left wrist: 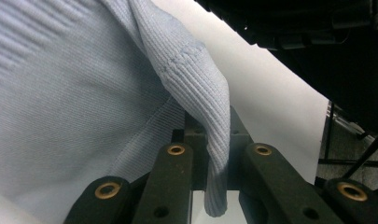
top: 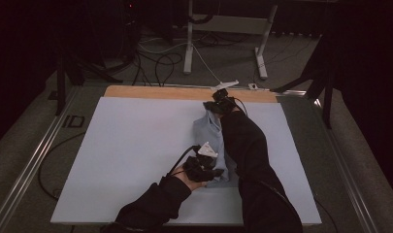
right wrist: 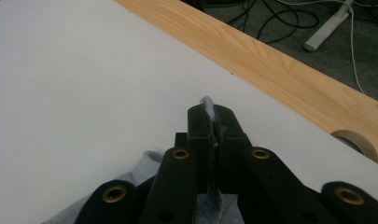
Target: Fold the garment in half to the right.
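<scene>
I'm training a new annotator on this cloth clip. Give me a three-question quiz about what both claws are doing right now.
1. True or false: the right claw is shut on an edge of the light blue garment.
2. What does the left claw hold? A) a ribbed fold of the garment B) a roll of tape C) nothing
3. Fill in: the garment lies on a white ____ that covers most of the wooden table.

Key: 1 true; 2 A; 3 sheet.
</scene>
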The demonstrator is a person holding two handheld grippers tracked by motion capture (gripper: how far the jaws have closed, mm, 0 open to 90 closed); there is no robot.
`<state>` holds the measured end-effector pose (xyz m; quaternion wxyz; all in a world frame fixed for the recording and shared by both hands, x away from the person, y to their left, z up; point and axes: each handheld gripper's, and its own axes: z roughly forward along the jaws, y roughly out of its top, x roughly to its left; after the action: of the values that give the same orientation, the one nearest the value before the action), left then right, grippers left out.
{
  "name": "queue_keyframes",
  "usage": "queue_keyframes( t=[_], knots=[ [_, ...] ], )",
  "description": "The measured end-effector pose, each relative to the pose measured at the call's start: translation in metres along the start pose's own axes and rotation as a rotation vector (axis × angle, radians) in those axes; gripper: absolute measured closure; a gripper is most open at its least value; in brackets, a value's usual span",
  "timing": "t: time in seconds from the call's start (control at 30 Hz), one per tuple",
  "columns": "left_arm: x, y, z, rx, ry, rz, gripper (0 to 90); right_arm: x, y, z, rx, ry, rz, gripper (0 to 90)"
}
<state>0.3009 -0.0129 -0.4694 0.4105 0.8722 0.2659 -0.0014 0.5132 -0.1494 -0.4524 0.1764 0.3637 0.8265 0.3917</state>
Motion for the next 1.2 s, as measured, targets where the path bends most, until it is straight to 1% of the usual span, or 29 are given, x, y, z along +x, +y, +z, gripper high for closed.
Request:
queue_keyframes(
  t=[0.03,0.13,0.2,0.27,0.33,0.4,0.5,0.57,0.6,0.63,0.7,0.73,0.77,0.8,0.83,0.87,0.9,0.93,0.97,1.0,1.03,1.07,1.1,1.17,1.2],
  knots=[
    [0.000,0.000,0.001,-0.002,0.000,-0.010,85.6,-0.001,-0.001,0.000,-0.001,0.006,0.001,87.3],
    [0.001,-0.001,0.005,0.003,0.012,-0.008,85.6,-0.005,-0.006,0.002,-0.004,0.022,0.008,87.2],
    [0.001,-0.002,0.009,0.008,0.018,-0.015,85.6,-0.007,-0.009,0.002,-0.008,0.035,0.015,87.2],
    [-0.001,-0.002,0.014,0.017,0.022,-0.022,85.6,-0.009,-0.011,0.003,-0.028,0.068,0.027,87.2],
    [-0.001,-0.003,0.018,0.025,0.024,-0.025,85.6,-0.010,-0.012,0.005,-0.023,0.074,0.025,87.1],
    [-0.001,-0.003,0.021,0.026,0.025,-0.039,85.6,-0.012,-0.013,0.006,-0.022,0.079,0.024,87.2],
    [-0.001,-0.002,0.024,0.034,0.037,-0.035,85.6,-0.016,-0.014,0.010,-0.017,0.081,0.028,87.1],
    [-0.002,-0.001,0.027,0.040,0.039,-0.036,85.6,-0.017,-0.015,0.013,-0.016,0.091,0.037,87.0],
    [-0.002,0.000,0.028,0.045,0.049,-0.031,85.6,-0.018,-0.016,0.014,-0.012,0.093,0.041,86.9],
    [-0.002,0.000,0.029,0.049,0.053,-0.026,85.6,-0.018,-0.018,0.018,0.004,0.092,0.041,86.6],
    [-0.001,0.001,0.032,0.056,0.058,-0.026,85.6,-0.019,-0.019,0.019,0.006,0.093,0.042,86.3],
    [0.000,0.001,0.033,0.058,0.061,-0.030,85.6,-0.021,-0.020,0.020,0.011,0.099,0.050,85.4],
    [0.000,0.001,0.034,0.061,0.056,-0.034,85.6,-0.022,-0.021,0.020,0.018,0.103,0.058,83.0],
    [0.000,0.001,0.036,0.066,0.059,-0.030,85.6,-0.023,-0.020,0.018,0.023,0.109,0.059,74.6],
    [-0.001,0.000,0.038,0.068,0.064,-0.023,85.6,-0.023,-0.020,0.018,0.023,0.109,0.059,74.6],
    [-0.001,0.000,0.039,0.073,0.067,-0.019,85.6,-0.024,-0.019,0.015,0.020,0.101,0.055,68.0],
    [-0.002,0.000,0.041,0.078,0.070,-0.016,85.5,-0.026,-0.018,0.012,0.022,0.108,0.062,63.6],
    [-0.002,0.000,0.042,0.078,0.073,-0.015,85.5,-0.027,-0.017,0.009,0.021,0.099,0.055,59.1],
    [-0.002,0.000,0.042,0.078,0.073,-0.015,85.5,-0.027,-0.017,0.009,0.021,0.099,0.055,59.1],
    [-0.002,-0.001,0.044,0.077,0.073,-0.020,85.5,-0.028,-0.016,0.005,0.013,0.090,0.046,54.0],
    [-0.002,-0.001,0.045,0.079,0.073,-0.018,85.5,-0.030,-0.013,-0.001,0.007,0.101,0.053,50.1],
    [-0.002,0.000,0.046,0.085,0.078,-0.013,85.4,-0.030,-0.012,-0.004,0.011,0.108,0.052,47.0],
    [-0.003,0.000,0.047,0.087,0.077,-0.018,85.4,-0.030,-0.010,-0.007,0.017,0.108,0.039,44.0],
    [-0.004,0.002,0.048,0.089,0.081,-0.010,85.3,-0.029,-0.008,-0.012,0.026,0.107,0.030,39.6],
    [-0.005,0.003,0.049,0.085,0.086,-0.009,85.2,-0.029,-0.007,-0.014,0.027,0.096,0.027,37.0]
  ],
)
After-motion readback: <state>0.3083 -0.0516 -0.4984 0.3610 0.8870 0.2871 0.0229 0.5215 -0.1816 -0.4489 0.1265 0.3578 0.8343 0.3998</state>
